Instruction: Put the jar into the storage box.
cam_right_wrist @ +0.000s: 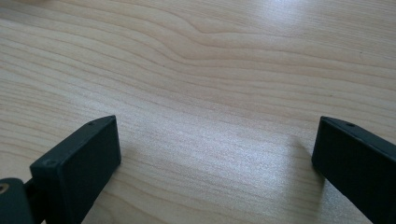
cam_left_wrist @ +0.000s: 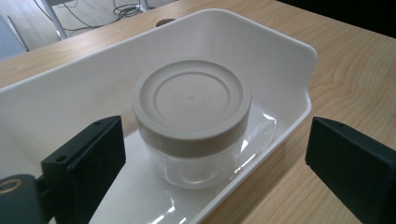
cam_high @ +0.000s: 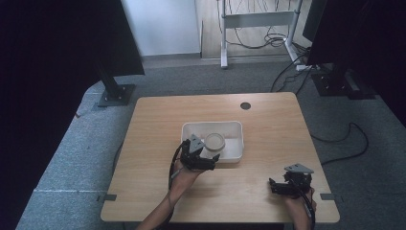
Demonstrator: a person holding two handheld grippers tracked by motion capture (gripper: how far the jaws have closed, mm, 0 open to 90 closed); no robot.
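A clear jar (cam_high: pixel 214 142) with a beige screw lid stands upright in the white tray (cam_high: pixel 234 125) at the middle of the wooden table. My left gripper (cam_high: pixel 209 154) sits at the tray's near left corner and is open. In the left gripper view the jar (cam_left_wrist: pixel 191 100) stands between the wide-apart jaws, touching neither. One jaw is inside the tray (cam_left_wrist: pixel 261 51); the other is outside it, over the wood. My right gripper (cam_high: pixel 274 186) rests near the table's front right edge. It is open, and its own view (cam_right_wrist: pixel 215 140) has bare wood between the jaws.
A dark cable hole (cam_high: pixel 245 105) lies in the tabletop behind the tray. Black stands (cam_high: pixel 115 91) and loose cables (cam_high: pixel 344 139) are on the grey floor around the table. A white frame (cam_high: pixel 258 21) stands farther back.
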